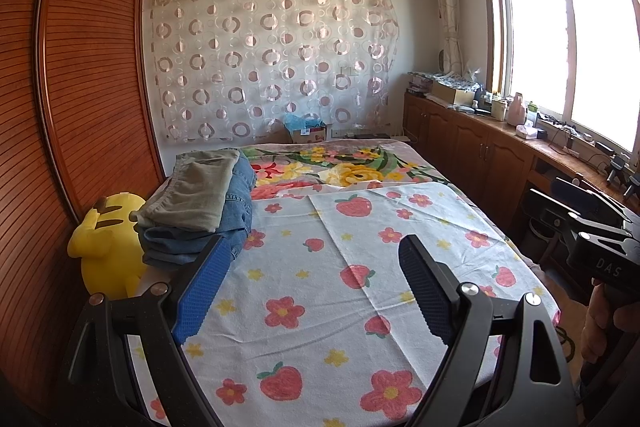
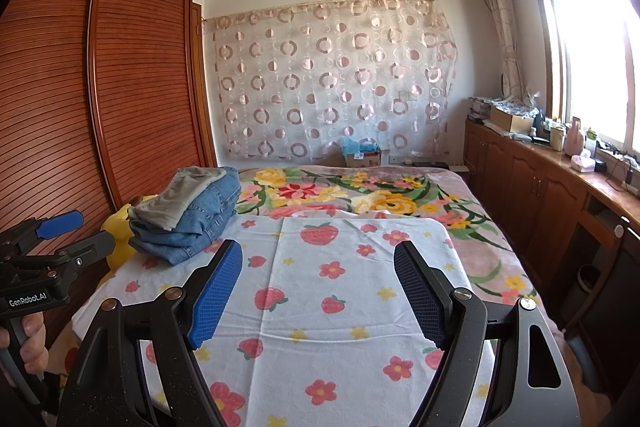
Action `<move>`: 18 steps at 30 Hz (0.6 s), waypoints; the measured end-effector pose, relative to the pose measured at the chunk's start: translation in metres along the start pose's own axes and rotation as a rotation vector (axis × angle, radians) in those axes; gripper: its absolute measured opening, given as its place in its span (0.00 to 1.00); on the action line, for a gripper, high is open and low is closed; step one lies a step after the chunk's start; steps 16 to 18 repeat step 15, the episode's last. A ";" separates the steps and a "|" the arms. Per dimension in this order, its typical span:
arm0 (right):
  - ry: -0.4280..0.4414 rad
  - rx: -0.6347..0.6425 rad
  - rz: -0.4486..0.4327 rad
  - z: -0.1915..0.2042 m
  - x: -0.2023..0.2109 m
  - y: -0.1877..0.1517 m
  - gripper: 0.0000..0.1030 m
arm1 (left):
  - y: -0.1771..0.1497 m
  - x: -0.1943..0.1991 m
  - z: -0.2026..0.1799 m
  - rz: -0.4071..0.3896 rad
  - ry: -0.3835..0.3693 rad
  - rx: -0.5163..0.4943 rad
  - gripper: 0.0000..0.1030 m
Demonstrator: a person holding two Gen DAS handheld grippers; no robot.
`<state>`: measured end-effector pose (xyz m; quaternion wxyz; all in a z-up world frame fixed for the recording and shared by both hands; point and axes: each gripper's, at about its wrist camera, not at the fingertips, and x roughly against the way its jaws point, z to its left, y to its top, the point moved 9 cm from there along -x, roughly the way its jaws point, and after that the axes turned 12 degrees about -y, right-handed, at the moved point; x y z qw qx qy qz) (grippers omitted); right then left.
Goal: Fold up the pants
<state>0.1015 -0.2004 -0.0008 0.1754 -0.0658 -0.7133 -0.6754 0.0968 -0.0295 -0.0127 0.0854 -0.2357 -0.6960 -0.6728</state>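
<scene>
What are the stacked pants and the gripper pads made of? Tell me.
Lower pants: blue denim, by the faded weave and stitched seams. Top pants: grey-green, matte, probably cotton twill. Left gripper pads: blue, dimpled, likely rubber.

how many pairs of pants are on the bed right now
2, both folded in one stack at the bed's left edge beside the yellow plush toy: grey-green pants on top, blue jeans underneath. More could be hidden in the stack.

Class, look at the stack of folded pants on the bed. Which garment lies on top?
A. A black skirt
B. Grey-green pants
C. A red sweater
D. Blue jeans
B: the grey-green pants lie folded on top of the blue jeans, beside the yellow plush toy.
</scene>
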 end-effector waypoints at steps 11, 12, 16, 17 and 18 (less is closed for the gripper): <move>0.002 0.001 0.000 0.002 0.000 -0.002 0.78 | 0.000 0.000 0.000 0.000 0.000 0.000 0.84; 0.002 0.001 -0.002 0.002 0.001 -0.002 0.78 | 0.000 -0.001 0.000 0.000 0.000 0.000 0.84; 0.002 0.000 -0.002 0.002 0.001 -0.002 0.78 | 0.000 0.000 0.000 -0.001 0.001 0.001 0.84; 0.002 0.000 -0.002 0.002 0.001 -0.002 0.78 | 0.000 0.000 0.000 -0.001 0.001 0.001 0.84; 0.002 0.000 -0.002 0.002 0.001 -0.002 0.78 | 0.000 0.000 0.000 -0.001 0.001 0.001 0.84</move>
